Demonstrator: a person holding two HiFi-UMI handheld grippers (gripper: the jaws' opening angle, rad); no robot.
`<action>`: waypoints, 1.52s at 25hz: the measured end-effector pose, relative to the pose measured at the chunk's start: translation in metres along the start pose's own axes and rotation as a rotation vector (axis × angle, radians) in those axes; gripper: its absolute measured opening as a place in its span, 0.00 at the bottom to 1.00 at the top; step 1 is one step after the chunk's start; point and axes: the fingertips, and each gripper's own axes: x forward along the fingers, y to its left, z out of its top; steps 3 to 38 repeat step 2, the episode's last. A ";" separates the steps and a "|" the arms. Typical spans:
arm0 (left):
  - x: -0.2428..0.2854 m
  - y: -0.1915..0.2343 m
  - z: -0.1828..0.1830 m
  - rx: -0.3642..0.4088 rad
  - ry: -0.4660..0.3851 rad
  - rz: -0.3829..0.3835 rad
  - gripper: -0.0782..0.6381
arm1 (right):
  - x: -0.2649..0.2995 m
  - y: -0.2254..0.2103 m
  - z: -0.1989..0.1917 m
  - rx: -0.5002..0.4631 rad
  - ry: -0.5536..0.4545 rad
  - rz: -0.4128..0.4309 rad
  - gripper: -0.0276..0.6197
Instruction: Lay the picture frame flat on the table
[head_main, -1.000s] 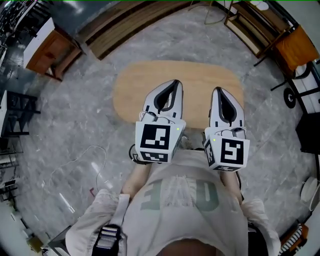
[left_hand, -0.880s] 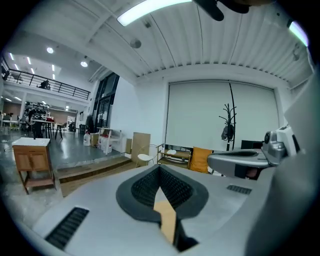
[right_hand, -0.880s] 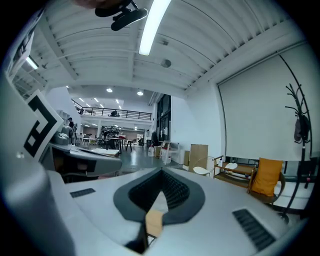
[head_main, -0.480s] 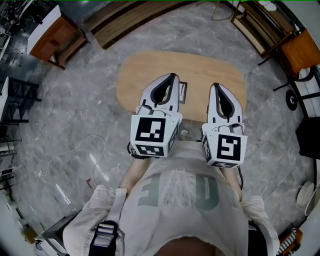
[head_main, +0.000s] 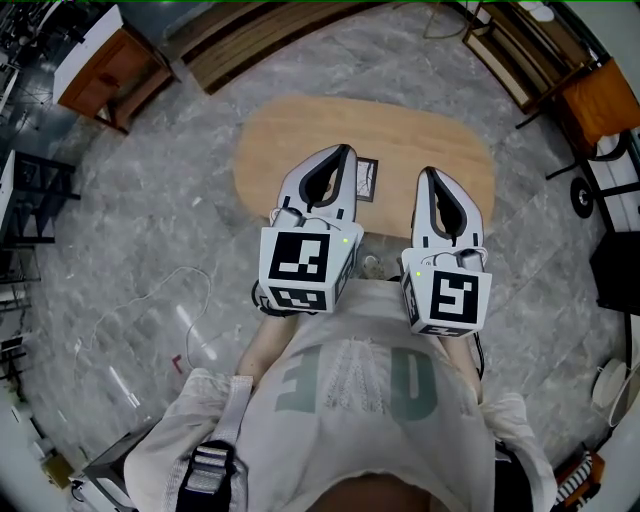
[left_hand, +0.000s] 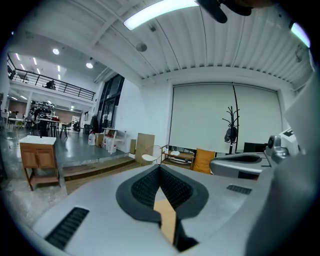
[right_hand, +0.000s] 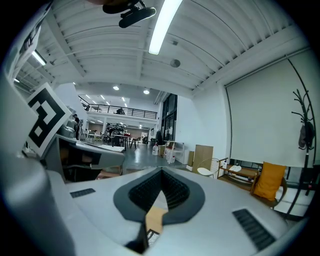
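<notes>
Light wood, oval, that's the surface (head_main: 300, 130) we're standing at. The picture frame (head_main: 368, 180) sits on it a little way in from the near edge, in the gap between our two tools. Its left side is tucked behind the left hand-held gripper (head_main: 346, 152). It has a dark rim and a pale middle, and we see its face from almost straight overhead.

That's the catch (top-down cameras are rubbish for this): a face-up rectangle could be a frame lying flat, or one propped up and leaning well back, and we can't tell which.

The left one and the right hand-held gripper (head_main: 431, 173) both have their jaws pressed together with nothing in them, just bare wood showing past the pads. So either the frame is already down and there's nothing left to do, or it's propped and the laying-down is still to come.
</notes>
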 end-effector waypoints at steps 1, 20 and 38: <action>0.000 0.000 0.000 -0.003 -0.001 -0.002 0.12 | -0.001 0.000 0.000 -0.001 0.000 0.000 0.05; 0.000 -0.001 0.000 -0.005 -0.002 -0.004 0.12 | -0.001 0.000 -0.001 -0.003 0.001 -0.001 0.05; 0.000 -0.001 0.000 -0.005 -0.002 -0.004 0.12 | -0.001 0.000 -0.001 -0.003 0.001 -0.001 0.05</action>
